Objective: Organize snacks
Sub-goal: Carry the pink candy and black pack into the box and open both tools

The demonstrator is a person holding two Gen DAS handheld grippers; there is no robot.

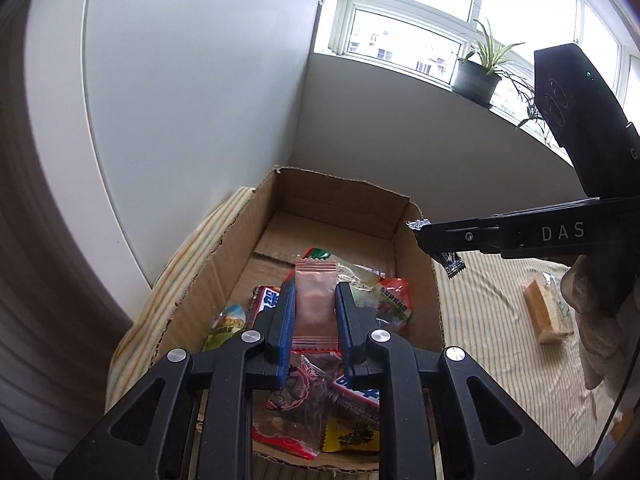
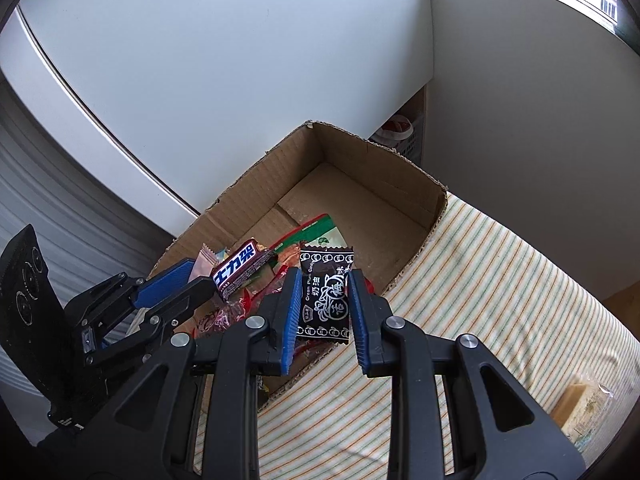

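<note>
Cardboard box (image 1: pixel 420 280) holds assorted snacks (image 1: pixel 384 300), perhaps six packets

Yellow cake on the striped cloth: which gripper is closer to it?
Right. The right gripper, holding a black candy, is at the box edge facing the cake; the left gripper, holding a pink packet, is over the box's middle, farther away.

Far half of the cardboard box (image 2: pixel 360 200) was bare floor, plenty of room there. Snack pile (image 1: pixel 320 320) crowded the near half, lower centre of frame. Left claw (image 2: pixel 180 280) blocked the lower left side.
</note>
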